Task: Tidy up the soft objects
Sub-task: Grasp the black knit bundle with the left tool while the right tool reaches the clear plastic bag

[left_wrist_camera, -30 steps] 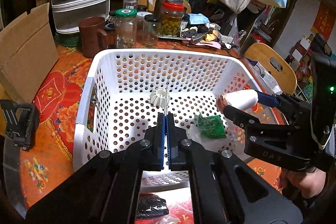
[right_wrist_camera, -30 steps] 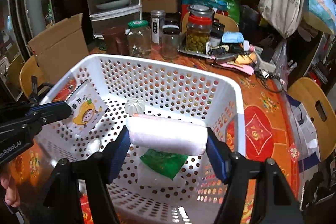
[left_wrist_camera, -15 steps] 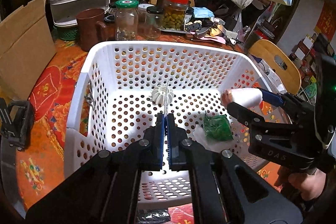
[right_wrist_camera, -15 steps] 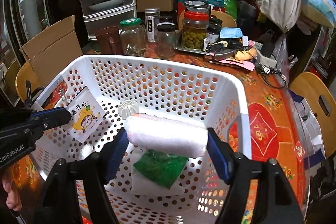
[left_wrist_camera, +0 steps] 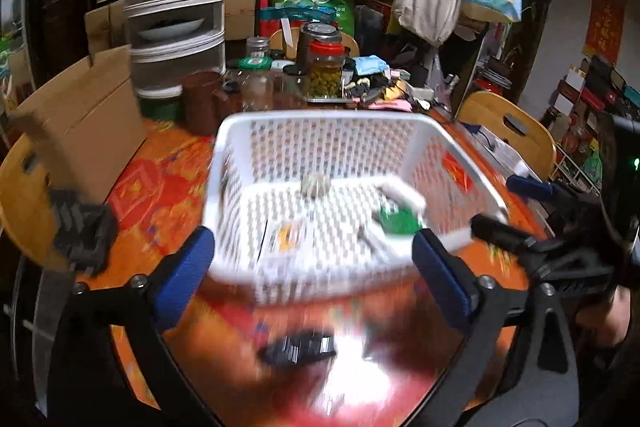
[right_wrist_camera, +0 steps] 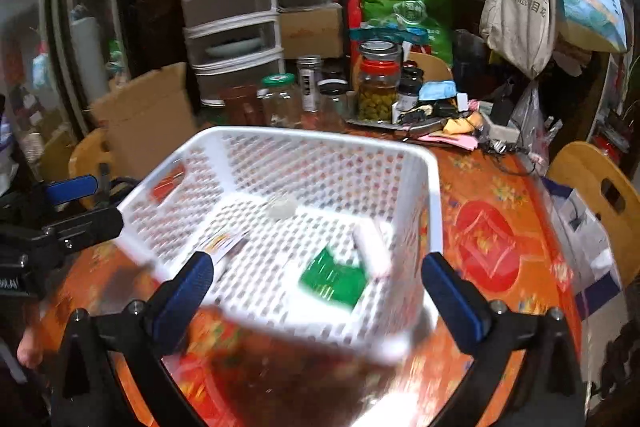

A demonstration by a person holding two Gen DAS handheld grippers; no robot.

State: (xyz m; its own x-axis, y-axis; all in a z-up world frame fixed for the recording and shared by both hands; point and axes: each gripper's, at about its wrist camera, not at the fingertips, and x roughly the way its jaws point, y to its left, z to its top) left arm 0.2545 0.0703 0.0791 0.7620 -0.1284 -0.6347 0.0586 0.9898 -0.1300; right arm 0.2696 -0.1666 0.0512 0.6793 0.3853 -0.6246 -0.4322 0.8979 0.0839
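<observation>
Cluttered red-orange patterned tabletop [right_wrist_camera: 492,247], white perforated plastic basket [right_wrist_camera: 434,211] holding a rolled white towel [right_wrist_camera: 374,247], green foil packet [right_wrist_camera: 334,279], cartoon card [left_wrist_camera: 286,239] (all blurred), left gripper [left_wrist_camera: 316,267] and right gripper [right_wrist_camera: 316,291] both spread wide, empty.

Motion blur smears the white basket [left_wrist_camera: 348,147] and its contents in both views: the green packet [right_wrist_camera: 334,279], the white roll [right_wrist_camera: 372,253] at its 2 o'clock, the small pale round thing [left_wrist_camera: 315,183] near the far wall and the printed card [left_wrist_camera: 286,239] all lack readable detail. A dark object [left_wrist_camera: 298,347] on the table at the basket's 6 o'clock in the left wrist view is too blurred to identify. Both grippers' arms are cut off by the bottom edge, and 1 hand [right_wrist_camera: 30,349] shows only partly at the right wrist view's 8 o'clock edge.
</observation>
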